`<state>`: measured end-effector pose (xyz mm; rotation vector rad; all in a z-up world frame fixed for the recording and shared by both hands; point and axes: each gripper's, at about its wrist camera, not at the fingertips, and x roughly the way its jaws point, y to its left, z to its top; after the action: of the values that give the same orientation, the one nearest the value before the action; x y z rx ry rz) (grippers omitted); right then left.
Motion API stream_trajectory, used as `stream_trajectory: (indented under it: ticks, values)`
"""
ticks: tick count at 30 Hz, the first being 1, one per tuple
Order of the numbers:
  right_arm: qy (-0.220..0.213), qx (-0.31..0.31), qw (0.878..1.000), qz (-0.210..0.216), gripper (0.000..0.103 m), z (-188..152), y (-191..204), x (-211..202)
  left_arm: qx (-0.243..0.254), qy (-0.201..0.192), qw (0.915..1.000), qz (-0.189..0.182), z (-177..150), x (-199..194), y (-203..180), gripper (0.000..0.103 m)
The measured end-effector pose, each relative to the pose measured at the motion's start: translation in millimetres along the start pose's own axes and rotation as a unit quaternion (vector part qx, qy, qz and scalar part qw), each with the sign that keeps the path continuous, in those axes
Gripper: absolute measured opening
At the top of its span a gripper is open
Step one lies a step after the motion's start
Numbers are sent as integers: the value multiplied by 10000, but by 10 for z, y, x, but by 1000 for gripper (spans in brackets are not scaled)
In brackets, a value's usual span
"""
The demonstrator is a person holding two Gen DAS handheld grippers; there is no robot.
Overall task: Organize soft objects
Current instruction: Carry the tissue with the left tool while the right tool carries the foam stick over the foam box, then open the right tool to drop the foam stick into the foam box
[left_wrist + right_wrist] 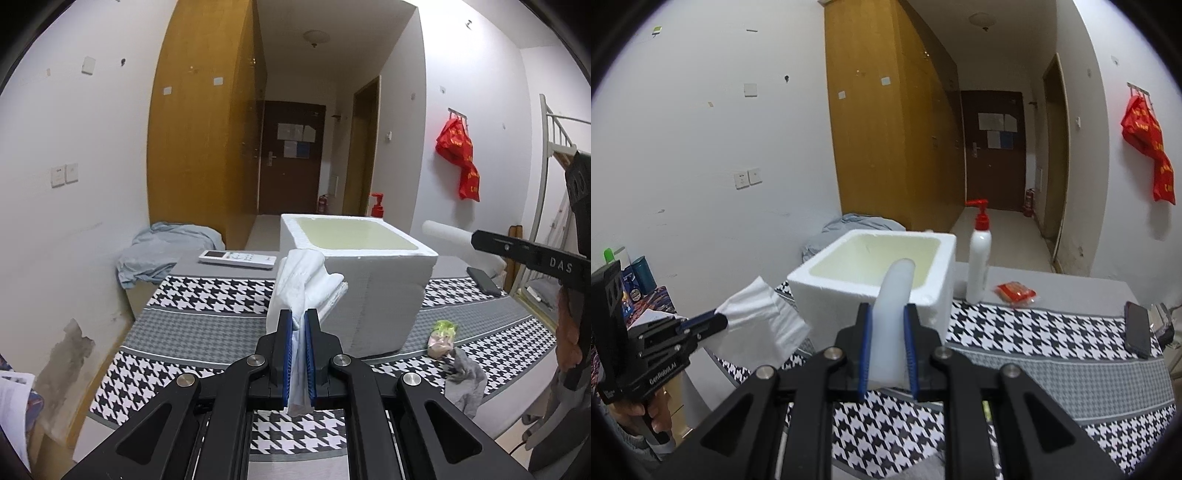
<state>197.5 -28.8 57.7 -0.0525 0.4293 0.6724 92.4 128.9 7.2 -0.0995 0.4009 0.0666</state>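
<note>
My left gripper (299, 317) is shut on a folded white cloth (303, 284) and holds it up in front of the white foam box (384, 291). The same cloth (761, 321) and left gripper (718, 319) show at the left in the right wrist view. My right gripper (888, 314) is shut on a white foam roll (892, 314) whose tip reaches over the near rim of the open foam box (820, 284). In the left wrist view the roll (447, 230) pokes out from the right gripper's finger (517, 251).
A houndstooth cloth (207, 325) covers the table. On it lie a grey sock (465, 380), a small green-pink item (441, 338), a remote (236, 258), a phone (1137, 328), a red packet (1015, 290) and a pump bottle (979, 262). A blue sheet (159, 251) lies behind.
</note>
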Motion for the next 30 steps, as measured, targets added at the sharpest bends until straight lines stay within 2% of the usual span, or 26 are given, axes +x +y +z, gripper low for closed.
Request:
stream_trajectory:
  ticks: [12, 30]
  values:
    - [-6, -39, 9999, 122, 20, 225, 73, 267, -32, -20, 10000, 59, 12, 12, 75, 7]
    - [268, 22, 9996, -47, 20, 412, 90, 721, -42, -84, 9999, -114, 67, 172, 181, 7]
